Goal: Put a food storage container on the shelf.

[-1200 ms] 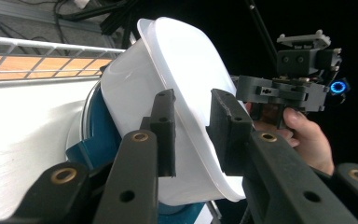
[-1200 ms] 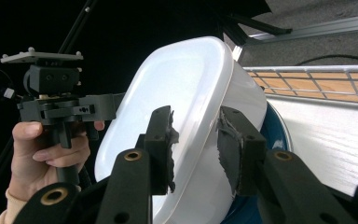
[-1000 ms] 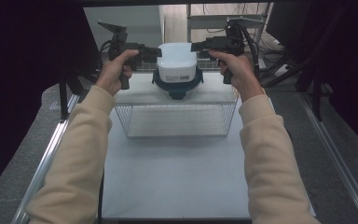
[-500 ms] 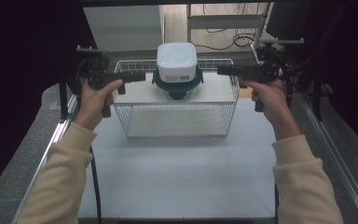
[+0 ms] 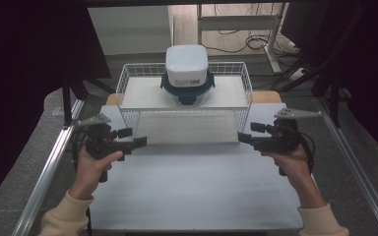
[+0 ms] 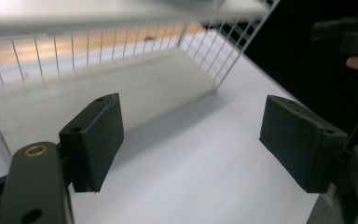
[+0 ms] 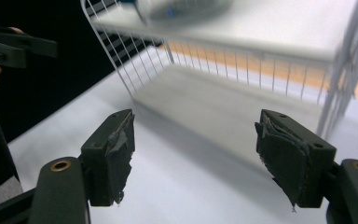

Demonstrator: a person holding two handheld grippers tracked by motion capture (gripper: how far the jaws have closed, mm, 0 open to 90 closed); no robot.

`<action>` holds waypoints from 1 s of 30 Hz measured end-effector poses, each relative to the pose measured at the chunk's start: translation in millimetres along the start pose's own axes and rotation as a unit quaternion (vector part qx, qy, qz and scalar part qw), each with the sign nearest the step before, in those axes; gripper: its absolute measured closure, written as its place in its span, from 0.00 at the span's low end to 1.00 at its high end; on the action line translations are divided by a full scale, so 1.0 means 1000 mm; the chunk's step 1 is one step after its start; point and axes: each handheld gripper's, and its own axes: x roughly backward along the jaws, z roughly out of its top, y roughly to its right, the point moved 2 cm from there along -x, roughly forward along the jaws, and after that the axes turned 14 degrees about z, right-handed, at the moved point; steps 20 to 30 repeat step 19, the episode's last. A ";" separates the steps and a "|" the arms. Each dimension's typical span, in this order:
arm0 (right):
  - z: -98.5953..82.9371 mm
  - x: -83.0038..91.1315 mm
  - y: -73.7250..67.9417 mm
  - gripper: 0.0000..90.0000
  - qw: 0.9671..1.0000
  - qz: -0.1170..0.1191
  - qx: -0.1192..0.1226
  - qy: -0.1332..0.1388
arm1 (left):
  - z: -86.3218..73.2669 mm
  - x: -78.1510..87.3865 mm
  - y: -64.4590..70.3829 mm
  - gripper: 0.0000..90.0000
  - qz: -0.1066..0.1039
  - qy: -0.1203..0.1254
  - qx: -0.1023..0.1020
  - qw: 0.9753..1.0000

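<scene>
White table [image 5: 187,196] with a wire rack [image 5: 128,86] at its far edge.

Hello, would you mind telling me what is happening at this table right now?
A person holds a two-fingered gripper in each hand over a white table. The left gripper and the right gripper are both open and empty, near the front corners of a white wire rack. On the rack's upper shelf sits a white lidded container on a dark blue base; neither gripper touches it. A second ago both grippers were up beside the container, so it seems to have just been set there.
</scene>
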 end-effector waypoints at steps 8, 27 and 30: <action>-0.053 -0.004 0.007 0.29 0.999 -0.011 -0.019 -0.037 | -0.046 -0.018 -0.004 0.25 0.032 -0.044 -0.008 0.998; -0.063 -0.008 0.009 0.25 0.999 -0.025 -0.006 -0.041 | -0.055 -0.022 -0.009 0.25 0.057 -0.047 -0.004 0.997; -0.063 -0.008 0.009 0.25 0.999 -0.025 -0.006 -0.041 | -0.055 -0.022 -0.009 0.25 0.057 -0.047 -0.004 0.997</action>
